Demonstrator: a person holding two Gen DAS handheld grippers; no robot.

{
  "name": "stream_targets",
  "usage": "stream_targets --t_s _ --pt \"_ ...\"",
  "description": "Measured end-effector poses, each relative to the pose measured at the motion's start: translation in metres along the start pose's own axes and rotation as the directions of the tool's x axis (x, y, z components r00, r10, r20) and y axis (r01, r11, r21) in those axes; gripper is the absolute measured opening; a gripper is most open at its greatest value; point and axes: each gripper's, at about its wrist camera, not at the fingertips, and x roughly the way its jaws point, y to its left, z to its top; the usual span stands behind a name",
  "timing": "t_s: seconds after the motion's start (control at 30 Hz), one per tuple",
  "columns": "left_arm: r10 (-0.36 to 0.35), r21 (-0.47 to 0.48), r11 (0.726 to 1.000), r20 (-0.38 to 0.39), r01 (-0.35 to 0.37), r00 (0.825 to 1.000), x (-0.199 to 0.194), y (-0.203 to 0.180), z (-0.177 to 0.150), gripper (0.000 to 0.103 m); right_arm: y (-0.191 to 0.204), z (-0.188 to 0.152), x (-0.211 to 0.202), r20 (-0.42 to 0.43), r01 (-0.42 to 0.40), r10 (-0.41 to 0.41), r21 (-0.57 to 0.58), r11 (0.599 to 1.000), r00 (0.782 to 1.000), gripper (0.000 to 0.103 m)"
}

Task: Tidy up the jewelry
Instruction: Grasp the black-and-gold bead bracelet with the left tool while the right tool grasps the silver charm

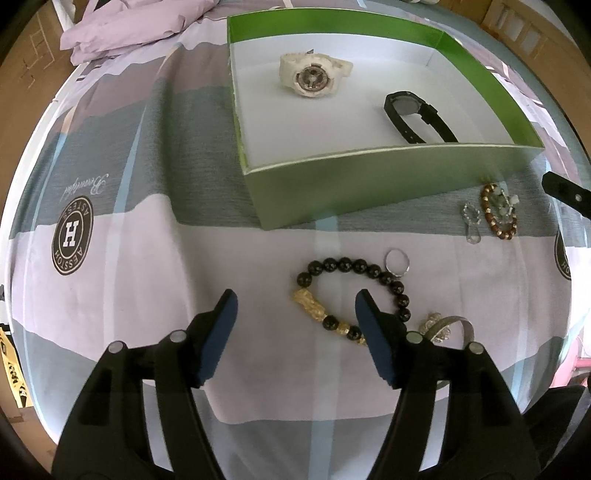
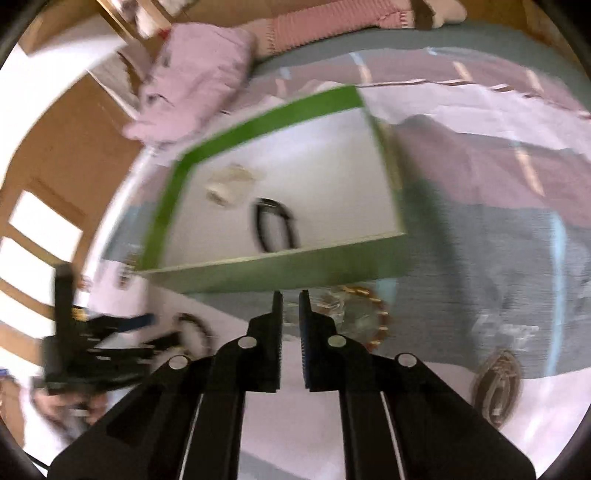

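Patterned bedsheet (image 1: 110, 177) — crumpled lilac quilt (image 1: 122, 29) beyond, cardboard (image 1: 22, 66) alongside.

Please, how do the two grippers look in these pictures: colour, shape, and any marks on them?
Both the left gripper and the right gripper are black plastic, with two long tapering fingers lined by dark blue pads. Round silver discs sit on the finger bases. No cables or sleeves show.

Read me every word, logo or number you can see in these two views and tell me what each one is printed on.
"H": middle of the round dark badge on the bedsheet.
"AESSTOH": lower ring of that badge, roughly as it reads.
"ASTESS": upper ring, uncertain.
Cursive line beside the badge: upside down, not legible.
Second badge at the right edge: cut off, unreadable.
Watch dials in the green box: too small.
Right wrist view: too blurred, nothing readable.
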Motion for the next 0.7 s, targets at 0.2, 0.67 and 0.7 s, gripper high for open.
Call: stream_targets --t_s 0.2,0.67,0.7 --pt "-0.011 -0.009 1.0 -0.008 0.011 1.0 0.004 0.0 0.001 0.068 -0.013 0.002 0.007 -0.031 0.11 -0.11 0.001 0.994 0.993 0.021" --pt "-0.022 -0.029 0.999 -0.019 0.021 1.0 0.012 -0.004 -0.003 0.028 -0.005 -0.006 0.053 -0.117 0.286 -0.299 -0.115 0.951 0.947 0.007" --pt "-0.034 -0.037 0.999 -0.016 0.033 0.999 0.011 -0.003 -0.004 0.023 -0.003 -0.006 0.051 -0.11 0.281 -0.294 -0.12 0.952 0.949 0.007"
